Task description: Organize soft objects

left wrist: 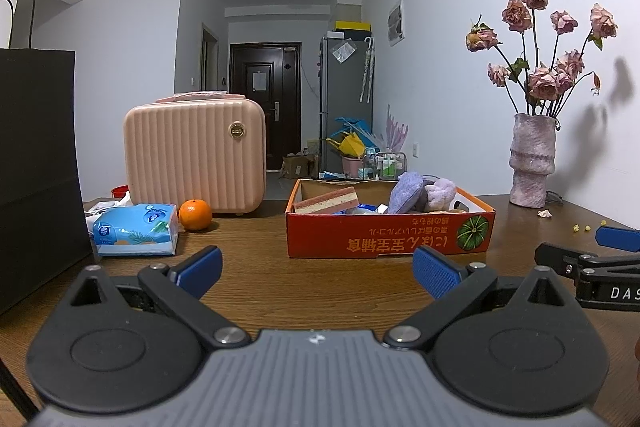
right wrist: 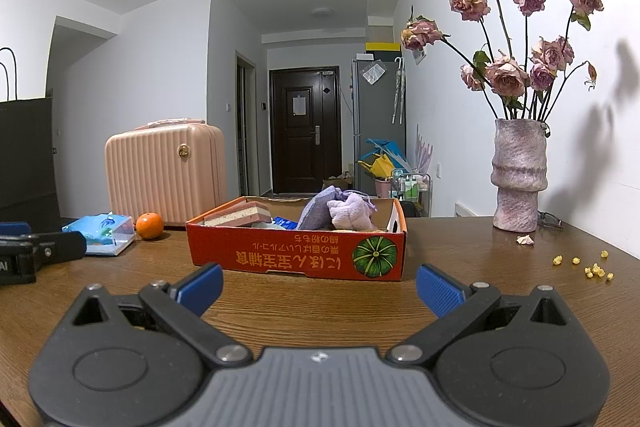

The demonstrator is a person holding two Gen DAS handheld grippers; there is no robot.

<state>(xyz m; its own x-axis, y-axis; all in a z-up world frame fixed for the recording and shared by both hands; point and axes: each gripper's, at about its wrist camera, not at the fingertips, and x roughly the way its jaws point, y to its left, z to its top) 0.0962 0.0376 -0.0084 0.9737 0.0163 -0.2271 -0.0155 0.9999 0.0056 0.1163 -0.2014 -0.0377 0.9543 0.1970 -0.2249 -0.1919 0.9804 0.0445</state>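
Before the orange box (right wrist: 296,247) I am hovering both grippers (left wrist: 316,269) (right wrist: 318,285), fingers spread and empty, judging the purple plush (right wrist: 350,213) my next pick.

The table (right wrist: 320,311) was wood-grained with a slight sheen, and the box (right wrist: 296,255) on it was printed cardboard. The suitcase (left wrist: 194,155) looked like ribbed, smooth plastic, while the vase (right wrist: 518,175) was rough and matt. The gripper pads (left wrist: 436,273) were ridged blue rubber on matt black plastic arms.

Wooden table (right wrist: 320,307) bearing orange box (right wrist: 296,255), pink case (right wrist: 160,171), orange (right wrist: 149,225), tissue pack (right wrist: 100,233), vase (right wrist: 518,175).
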